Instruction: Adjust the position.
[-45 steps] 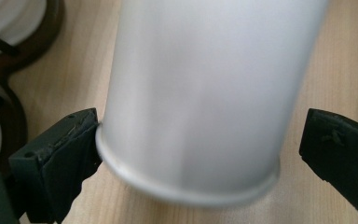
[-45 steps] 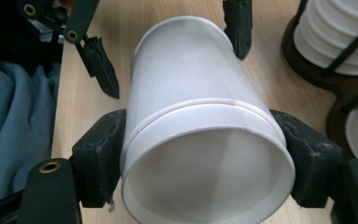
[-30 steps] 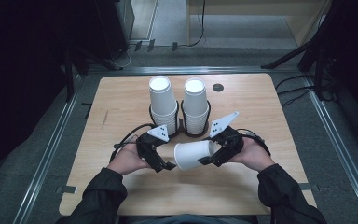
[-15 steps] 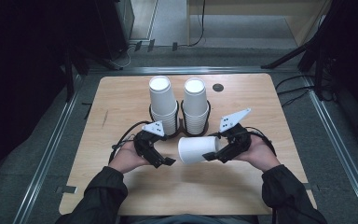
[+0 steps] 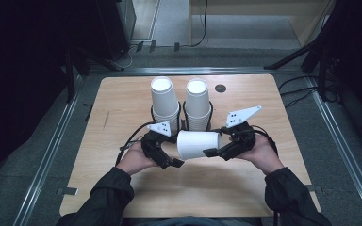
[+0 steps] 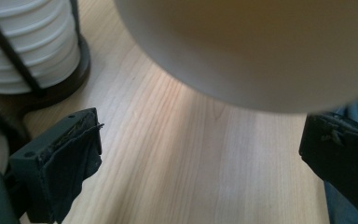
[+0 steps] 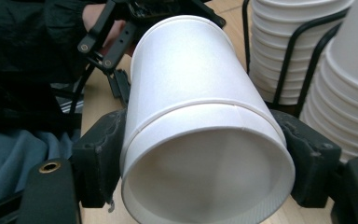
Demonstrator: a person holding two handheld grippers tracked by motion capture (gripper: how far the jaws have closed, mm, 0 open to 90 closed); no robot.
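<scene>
In the high view, the right hand-held gripper (image 5: 213,151) holds a white paper cup (image 5: 197,144) on its side over the near middle of the wooden worktop (image 5: 122,103). The cup's closed bottom points left toward the left hand-held gripper (image 5: 172,162), whose jaws stand apart just beside it. Beyond the cup, two stacks of paper cups stand in black wire holders, the left stack (image 5: 164,101) beside the right stack (image 5: 198,103).

In the left gripper view, the left hand-held gripper (image 6: 200,154) is open, with bare worktop between its jaws. The cup (image 6: 261,46) hangs above and past them, touching neither.

In the right gripper view, the right hand-held gripper (image 7: 205,158) is clamped on the cup (image 7: 191,88) near its rim, one pad on each side, the open mouth facing the camera. Cup stacks (image 7: 279,51) stand at the right.
</scene>
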